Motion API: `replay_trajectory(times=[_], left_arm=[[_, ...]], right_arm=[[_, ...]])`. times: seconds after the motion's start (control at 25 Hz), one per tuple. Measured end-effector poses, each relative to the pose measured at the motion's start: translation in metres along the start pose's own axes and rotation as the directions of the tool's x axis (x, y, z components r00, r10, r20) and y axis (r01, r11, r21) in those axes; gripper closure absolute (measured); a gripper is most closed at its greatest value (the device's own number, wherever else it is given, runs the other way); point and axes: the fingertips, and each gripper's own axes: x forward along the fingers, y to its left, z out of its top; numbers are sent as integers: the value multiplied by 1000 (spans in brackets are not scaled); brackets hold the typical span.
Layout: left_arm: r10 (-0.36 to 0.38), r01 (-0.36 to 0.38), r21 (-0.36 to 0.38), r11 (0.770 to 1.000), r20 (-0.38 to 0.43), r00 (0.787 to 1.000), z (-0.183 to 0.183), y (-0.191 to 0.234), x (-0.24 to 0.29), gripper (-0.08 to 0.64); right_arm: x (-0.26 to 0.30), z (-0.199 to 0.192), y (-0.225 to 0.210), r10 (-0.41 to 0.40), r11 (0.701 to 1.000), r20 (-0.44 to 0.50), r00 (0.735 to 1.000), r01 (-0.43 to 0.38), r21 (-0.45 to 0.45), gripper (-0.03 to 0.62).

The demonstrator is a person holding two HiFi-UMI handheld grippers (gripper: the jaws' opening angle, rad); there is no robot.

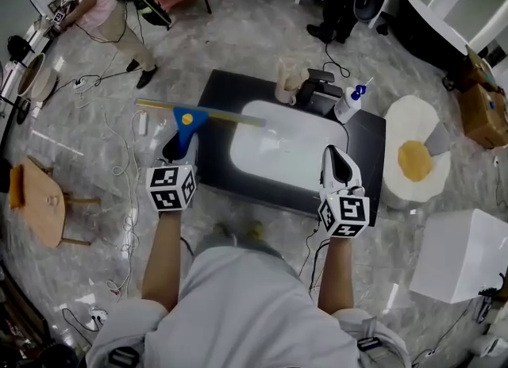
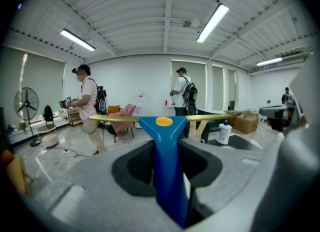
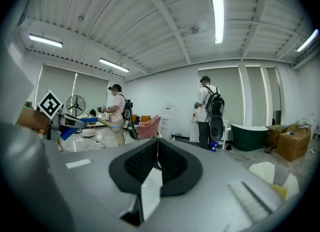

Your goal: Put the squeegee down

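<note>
A squeegee (image 1: 190, 117) with a blue handle and a long pale yellow blade is held level in the air, left of a white rounded panel (image 1: 286, 152). My left gripper (image 1: 184, 135) is shut on the blue handle, with the blade crossing just beyond its tips. In the left gripper view the squeegee (image 2: 165, 126) runs straight up between the jaws of the left gripper (image 2: 167, 176), the blade spread wide ahead. My right gripper (image 1: 334, 156) hovers over the panel's right end. Seen in its own view, the right gripper (image 3: 157, 151) has its pads together and nothing between them.
The white panel lies on a low black platform (image 1: 218, 93). A white spray bottle (image 1: 349, 103) and a dark object stand at its far edge. An egg-shaped rug (image 1: 417, 160) and a white box (image 1: 464, 255) are to the right, a wooden stool (image 1: 40, 200) to the left. People stand farther back.
</note>
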Motion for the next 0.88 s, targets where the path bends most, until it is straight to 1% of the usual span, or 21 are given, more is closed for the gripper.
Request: replay_trajectory(times=[0.16, 0.32, 0.88], left_arm=[[4, -4, -3, 1000, -2, 1000, 5, 7, 3, 433], [-2, 2, -10, 1000, -7, 1000, 2, 15, 15, 433], [-59, 57, -26, 998, -64, 996, -5, 36, 99, 433]], right_arm=[[9, 6, 7, 16, 1000, 3, 1000, -16, -8, 588], [22, 5, 10, 18, 1000, 0, 1000, -18, -9, 588], [77, -1, 2, -31, 1000, -13, 999, 31, -2, 588]])
